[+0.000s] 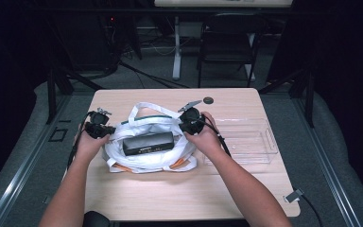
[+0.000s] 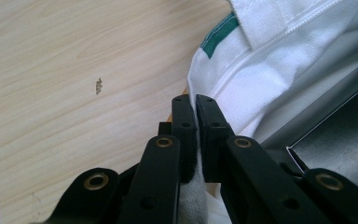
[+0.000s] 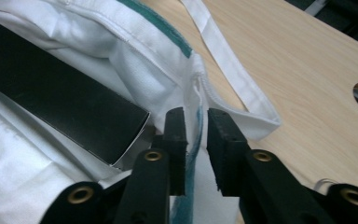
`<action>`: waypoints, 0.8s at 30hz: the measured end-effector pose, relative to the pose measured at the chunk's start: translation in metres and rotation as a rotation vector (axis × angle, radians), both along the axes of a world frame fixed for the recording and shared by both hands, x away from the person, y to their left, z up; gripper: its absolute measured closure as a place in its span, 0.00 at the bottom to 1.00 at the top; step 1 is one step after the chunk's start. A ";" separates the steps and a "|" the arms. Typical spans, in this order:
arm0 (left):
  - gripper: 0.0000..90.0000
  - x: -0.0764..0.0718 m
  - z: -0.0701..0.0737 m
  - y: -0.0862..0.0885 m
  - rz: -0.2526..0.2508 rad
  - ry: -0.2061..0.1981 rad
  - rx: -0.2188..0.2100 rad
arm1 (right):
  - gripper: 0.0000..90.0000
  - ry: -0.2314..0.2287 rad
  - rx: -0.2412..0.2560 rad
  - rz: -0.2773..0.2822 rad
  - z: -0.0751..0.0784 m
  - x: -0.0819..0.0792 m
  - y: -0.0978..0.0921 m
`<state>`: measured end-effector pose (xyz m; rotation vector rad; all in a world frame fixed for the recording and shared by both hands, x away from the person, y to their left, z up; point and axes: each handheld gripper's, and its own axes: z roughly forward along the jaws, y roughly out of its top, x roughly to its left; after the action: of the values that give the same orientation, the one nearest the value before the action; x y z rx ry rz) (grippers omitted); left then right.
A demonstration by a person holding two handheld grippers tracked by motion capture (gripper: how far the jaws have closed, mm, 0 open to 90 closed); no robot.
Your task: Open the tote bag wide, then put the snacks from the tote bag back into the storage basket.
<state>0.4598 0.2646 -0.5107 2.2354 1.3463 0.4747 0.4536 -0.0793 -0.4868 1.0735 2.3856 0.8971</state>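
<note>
No legible text anywhere. The black box (image 1: 148,143) lying in the white bag (image 1: 137,161) carries a small pale label strip on its near side, too blurred to read. Faint grey lettering on the bag fabric (image 3: 2,123), left of the box, is unreadable too.

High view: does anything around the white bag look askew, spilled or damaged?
Nothing stands out. The white bag lies open on the table with the black box resting flat in its mouth. The left gripper pinches one edge of the fabric, and the right gripper straddles the opposite edge. The clear tray sits squarely beside it.
</note>
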 end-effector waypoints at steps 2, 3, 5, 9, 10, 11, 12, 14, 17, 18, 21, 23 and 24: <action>0.97 0.000 0.000 0.000 -0.002 0.002 0.002 | 0.91 0.003 -0.011 0.006 -0.001 0.000 0.002; 0.97 0.000 0.000 0.000 -0.001 0.002 0.002 | 0.92 0.002 -0.012 0.005 -0.001 0.000 0.003; 0.97 0.000 0.000 0.000 -0.003 0.002 0.004 | 0.94 0.003 -0.017 0.007 -0.002 0.000 0.003; 0.97 0.000 -0.001 -0.001 -0.002 0.001 0.003 | 0.97 0.009 -0.024 -0.008 -0.004 0.003 0.003; 0.97 0.001 -0.001 -0.001 -0.002 -0.002 0.002 | 0.98 0.015 -0.022 -0.007 -0.004 0.004 0.002; 0.97 0.001 -0.001 -0.001 -0.001 -0.003 0.002 | 0.98 0.015 -0.018 -0.013 -0.005 0.005 0.002; 0.97 0.001 -0.001 -0.001 -0.001 -0.002 0.002 | 0.98 0.015 -0.018 -0.016 -0.006 0.005 0.002; 0.97 0.001 -0.001 -0.001 0.002 -0.003 0.003 | 0.98 0.020 -0.024 -0.016 -0.006 0.006 0.001; 0.97 0.001 -0.001 -0.001 -0.001 -0.003 0.005 | 0.98 0.022 -0.036 -0.019 -0.008 0.007 0.001; 0.97 0.001 -0.001 -0.001 0.000 -0.002 0.004 | 0.98 0.023 -0.037 -0.022 -0.008 0.008 0.001; 0.97 0.001 -0.002 -0.001 0.002 -0.002 0.002 | 0.98 0.021 -0.031 -0.028 -0.010 0.009 0.002; 0.97 0.001 -0.002 -0.001 0.000 -0.001 0.003 | 0.98 0.030 -0.043 -0.026 -0.010 0.010 0.002; 0.97 0.001 -0.002 -0.001 0.000 -0.001 0.002 | 0.98 0.031 -0.046 -0.029 -0.010 0.011 0.002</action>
<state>0.4606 0.2637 -0.5124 2.2368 1.3460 0.4778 0.4644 -0.0773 -0.4972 1.1094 2.3973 0.8179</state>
